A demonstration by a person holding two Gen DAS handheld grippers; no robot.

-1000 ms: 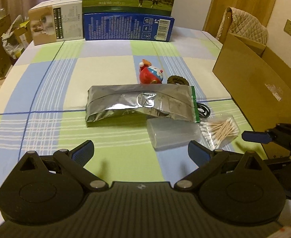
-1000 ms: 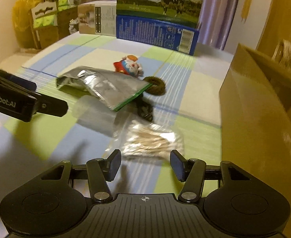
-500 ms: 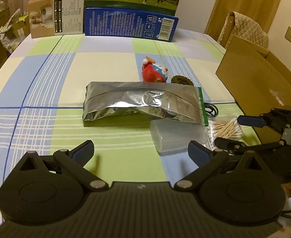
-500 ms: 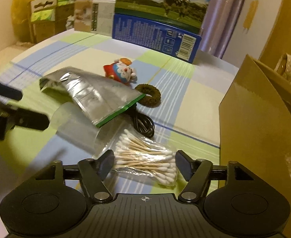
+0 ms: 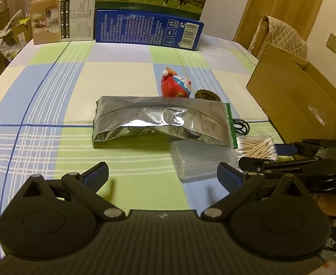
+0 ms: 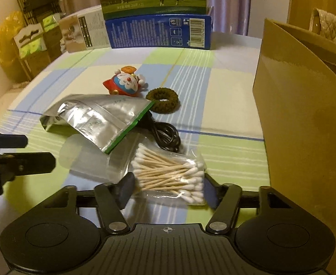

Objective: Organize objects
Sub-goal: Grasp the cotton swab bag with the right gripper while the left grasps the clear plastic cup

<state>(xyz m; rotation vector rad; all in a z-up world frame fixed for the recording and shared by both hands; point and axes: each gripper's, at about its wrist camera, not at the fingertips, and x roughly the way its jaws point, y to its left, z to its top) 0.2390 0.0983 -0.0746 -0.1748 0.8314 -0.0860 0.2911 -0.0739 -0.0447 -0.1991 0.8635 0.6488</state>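
A clear bag of cotton swabs (image 6: pixel 170 174) lies between the open fingers of my right gripper (image 6: pixel 168 191), which straddle its near end; it also shows in the left wrist view (image 5: pixel 258 147). Beside it lie a clear plastic cup (image 6: pixel 87 158) on its side, a silver foil pouch (image 6: pixel 99 116), a black cable (image 6: pixel 165 135), a brown hair tie (image 6: pixel 162 99) and a red toy figure (image 6: pixel 124 83). My left gripper (image 5: pixel 163 175) is open and empty, in front of the cup (image 5: pixel 197 160) and the pouch (image 5: pixel 163 119).
An open cardboard box (image 6: pixel 305 119) stands at the right, close to the swabs. A blue milk carton (image 5: pixel 147 29) and a beige carton (image 5: pixel 62 20) stand at the back of the checked tablecloth (image 5: pixel 53 91).
My right gripper has moved forward and down until its fingers flank the swab bag. My left gripper has shifted a little nearer the pouch.
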